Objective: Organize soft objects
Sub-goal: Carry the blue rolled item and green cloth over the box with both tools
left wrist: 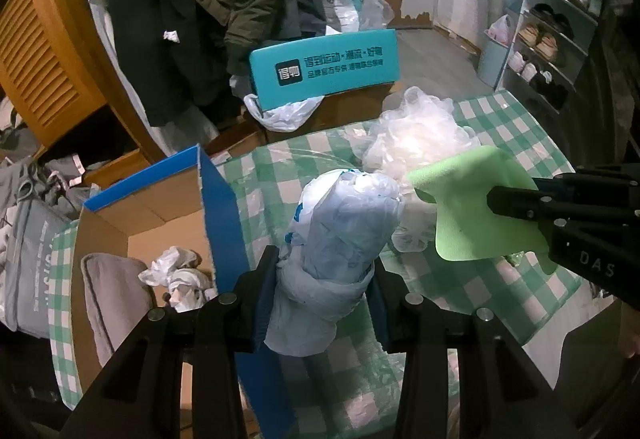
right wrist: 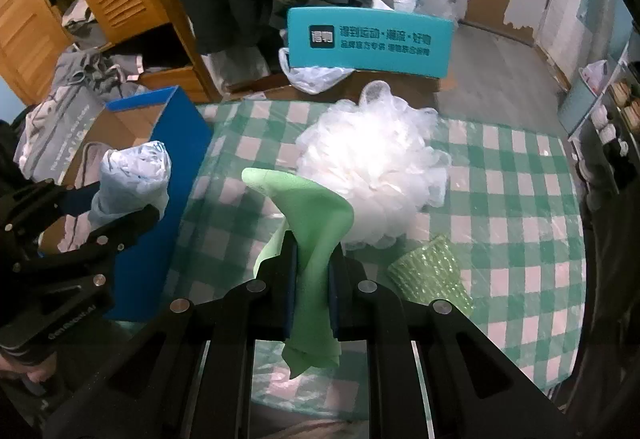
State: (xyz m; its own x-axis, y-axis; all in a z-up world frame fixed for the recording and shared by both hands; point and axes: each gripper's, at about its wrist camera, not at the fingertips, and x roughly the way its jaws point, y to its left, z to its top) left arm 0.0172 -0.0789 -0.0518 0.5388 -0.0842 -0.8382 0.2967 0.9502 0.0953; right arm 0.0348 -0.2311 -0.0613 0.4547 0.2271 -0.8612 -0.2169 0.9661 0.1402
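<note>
A pale blue bag bundle is clamped between the jaws of the left gripper, which press on its knotted lower end; the bundle stands up out of the jaws, above the edge between the box and the table. In the right wrist view, a green cloth is pinched between the closed jaws of the right gripper, its upper part fanning out above the pads and a folded tail hanging below them. Both are held over a table that is covered with a green and white check cloth. At the table's left edge an open cardboard box with blue outer walls is seen, and inside it a grey folded cloth and crumpled white bags are lying. Behind the table a teal box with white print is stood, with a white bag below it. On the table a white mesh puff is resting just beyond the green cloth, and a small green sparkly scrubber is lying near the puff, to the right of the right gripper.
</note>
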